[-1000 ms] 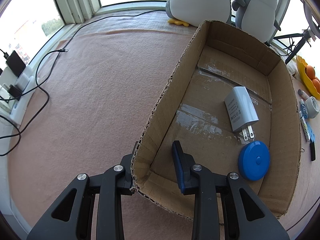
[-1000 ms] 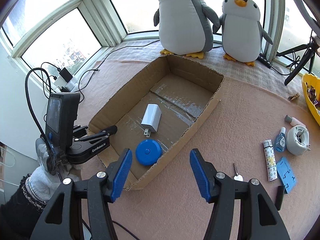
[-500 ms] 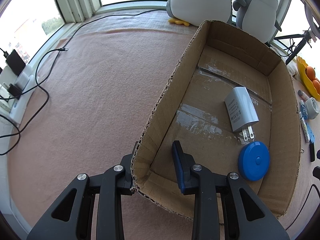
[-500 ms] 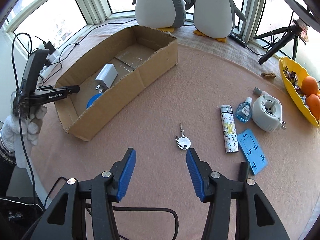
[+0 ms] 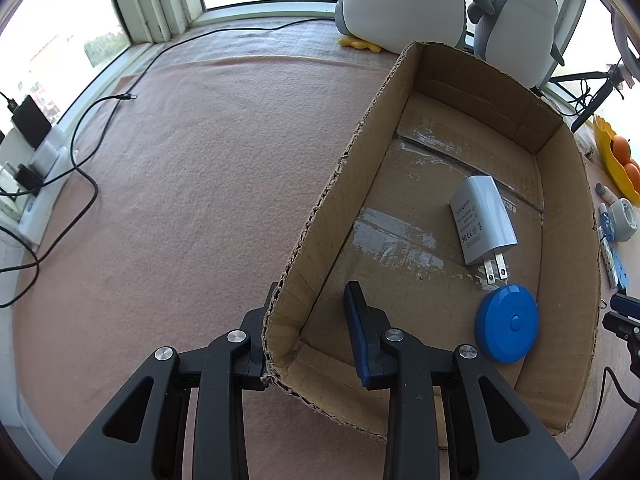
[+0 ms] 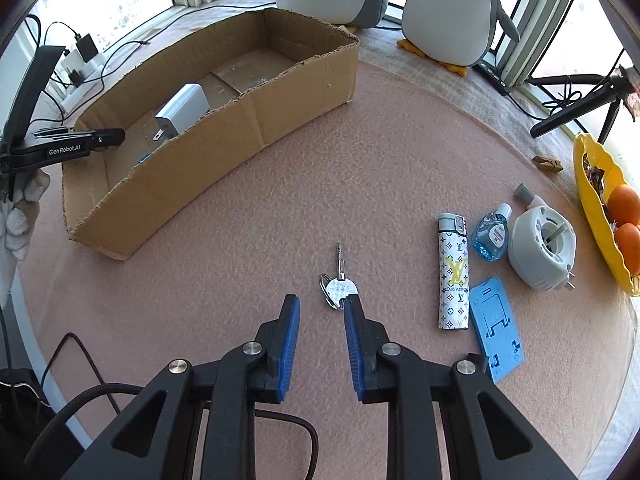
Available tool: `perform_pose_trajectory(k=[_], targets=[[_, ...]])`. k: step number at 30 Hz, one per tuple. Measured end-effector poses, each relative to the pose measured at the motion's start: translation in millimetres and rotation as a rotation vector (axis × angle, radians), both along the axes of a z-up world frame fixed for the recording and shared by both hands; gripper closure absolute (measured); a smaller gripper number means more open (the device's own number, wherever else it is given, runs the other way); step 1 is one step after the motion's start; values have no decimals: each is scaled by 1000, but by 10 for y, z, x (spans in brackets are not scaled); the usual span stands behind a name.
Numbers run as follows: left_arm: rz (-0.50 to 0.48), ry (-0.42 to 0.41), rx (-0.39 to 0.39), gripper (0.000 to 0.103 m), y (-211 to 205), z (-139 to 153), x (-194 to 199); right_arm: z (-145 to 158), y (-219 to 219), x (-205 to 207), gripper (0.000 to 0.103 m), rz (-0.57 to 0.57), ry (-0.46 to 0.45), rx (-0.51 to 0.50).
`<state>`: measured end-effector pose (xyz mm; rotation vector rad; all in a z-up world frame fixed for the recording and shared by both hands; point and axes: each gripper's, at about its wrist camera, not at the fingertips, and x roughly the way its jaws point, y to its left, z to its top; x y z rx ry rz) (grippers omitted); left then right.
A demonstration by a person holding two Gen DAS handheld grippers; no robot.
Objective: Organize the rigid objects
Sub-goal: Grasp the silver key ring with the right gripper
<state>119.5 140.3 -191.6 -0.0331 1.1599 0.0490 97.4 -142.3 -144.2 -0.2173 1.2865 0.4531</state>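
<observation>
My left gripper [image 5: 312, 292] is shut on the near corner wall of the cardboard box [image 5: 332, 208], one finger outside and one inside. In the box lie a white charger [image 5: 482, 220] and a blue round disc [image 5: 506, 328]. In the right wrist view, my right gripper [image 6: 321, 308] hangs low over the pink mat, its jaws closing with nothing between them. A silver key [image 6: 340, 284] on a ring lies just ahead of the right fingertip. Right of it lie a patterned lighter [image 6: 452, 272], a blue phone stand [image 6: 496, 328], a small blue bottle [image 6: 490, 232] and a white round gadget [image 6: 542, 246].
Two plush penguins [image 6: 448, 12] stand behind the box [image 6: 224, 140]. A yellow bowl [image 6: 592, 200] with oranges sits at the right edge, a black tripod [image 6: 572, 108] behind it. Cables and a power strip [image 5: 36, 184] lie along the window at the left.
My right gripper has swung away from the box, dropped toward the mat near the key, and its jaws have narrowed. The left gripper and the box have not moved.
</observation>
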Motion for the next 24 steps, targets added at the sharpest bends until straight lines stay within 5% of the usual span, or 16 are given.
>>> perform_pose_trajectory(k=[15, 24], targets=[[-1, 0, 0, 74, 3, 1, 3, -92, 32, 81, 100, 8, 9, -29], [-2, -1, 1, 74, 7, 3, 2, 125, -118, 104, 101, -66, -6, 55]])
